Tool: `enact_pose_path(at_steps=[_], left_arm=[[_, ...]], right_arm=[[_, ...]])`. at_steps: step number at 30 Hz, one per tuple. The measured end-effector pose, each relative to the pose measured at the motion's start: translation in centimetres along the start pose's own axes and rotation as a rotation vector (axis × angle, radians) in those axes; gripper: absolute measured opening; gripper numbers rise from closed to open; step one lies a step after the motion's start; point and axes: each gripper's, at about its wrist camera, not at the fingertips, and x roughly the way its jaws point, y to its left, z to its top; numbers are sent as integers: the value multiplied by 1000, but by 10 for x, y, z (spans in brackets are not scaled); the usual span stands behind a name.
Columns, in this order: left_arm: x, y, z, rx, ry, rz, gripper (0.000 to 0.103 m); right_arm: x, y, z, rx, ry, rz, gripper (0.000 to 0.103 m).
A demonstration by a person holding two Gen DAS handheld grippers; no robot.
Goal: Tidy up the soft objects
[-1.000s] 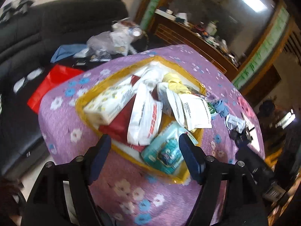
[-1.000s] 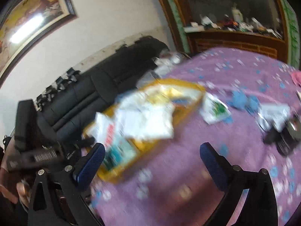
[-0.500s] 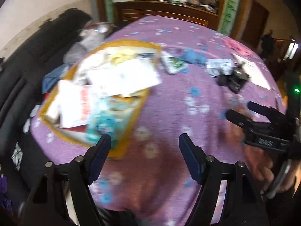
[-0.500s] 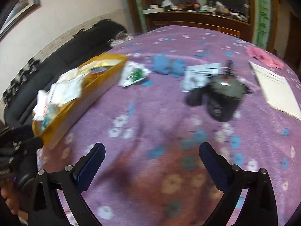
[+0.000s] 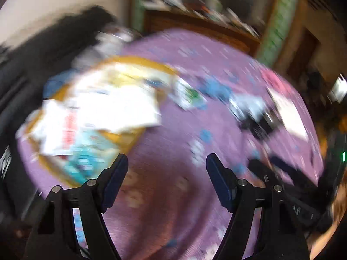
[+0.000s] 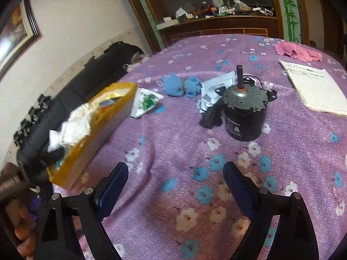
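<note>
While both grippers hang over the purple flowered cloth (image 6: 173,130), the yellow box (image 6: 91,134) of soft packs sits at the left. Next come blue socks (image 6: 180,85), a black motor (image 6: 245,112) and a pink cloth (image 6: 297,52). The left gripper (image 5: 167,171) gapes, empty. The right gripper (image 6: 175,182), also empty, has just been closing a little.

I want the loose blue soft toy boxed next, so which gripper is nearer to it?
Probably right, though neither is close. The right gripper faces the blue soft toy across bare cloth, open. The left gripper stands by the yellow box, with the toy farther off.
</note>
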Motion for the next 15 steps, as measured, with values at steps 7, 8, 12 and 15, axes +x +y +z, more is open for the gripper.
enact_pose_path(at_steps=[7,8,12,15], left_arm=[[18,-10,3,35,30,-13,74],[20,-10,2,33,37,-25,74],[23,-10,0,49,57,-63,74],[18,-9,1,66,42,-125,74]], right_arm=[[-12,-4,-3,1,-41,77,90],[-12,-5,-4,4,-43,83,90],[-10,-11,-5,22,-39,71,91],[-9,-17,-4,52,-21,69,93]])
